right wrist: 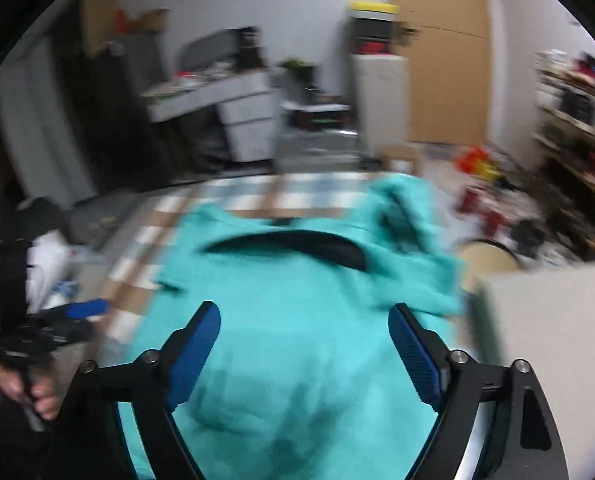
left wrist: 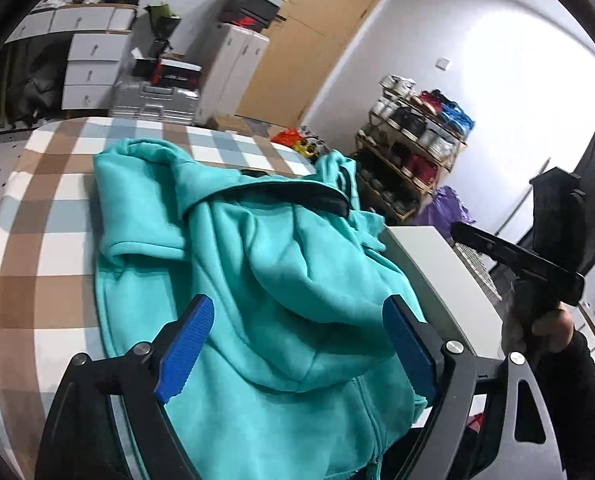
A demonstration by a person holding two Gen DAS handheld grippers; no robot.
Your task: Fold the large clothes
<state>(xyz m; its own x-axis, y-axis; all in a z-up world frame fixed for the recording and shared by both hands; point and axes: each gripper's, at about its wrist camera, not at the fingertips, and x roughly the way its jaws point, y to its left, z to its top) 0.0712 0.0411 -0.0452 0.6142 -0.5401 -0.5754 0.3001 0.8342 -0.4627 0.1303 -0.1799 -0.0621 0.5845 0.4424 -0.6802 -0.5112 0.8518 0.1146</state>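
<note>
A turquoise zip hoodie [left wrist: 265, 280] lies rumpled on a checked tablecloth [left wrist: 49, 240], hood toward me, a black waistband at its far end, one sleeve hanging off the right edge. My left gripper [left wrist: 297, 320] is open above the hood, holding nothing. My right gripper [right wrist: 303, 330] is open above the hoodie [right wrist: 297, 280], empty; that view is blurred by motion. The right gripper [left wrist: 537, 272] also shows at the right of the left wrist view, hand-held. The left gripper [right wrist: 69, 316] shows at the left edge of the right wrist view.
A white cabinet [left wrist: 425, 264] stands against the table's right side. A shoe rack [left wrist: 413, 152] is behind it. Drawers [left wrist: 89, 64], a silver case [left wrist: 153, 102] and stacked boxes [left wrist: 253, 4] stand past the table's far edge, beside a wooden door [left wrist: 317, 40].
</note>
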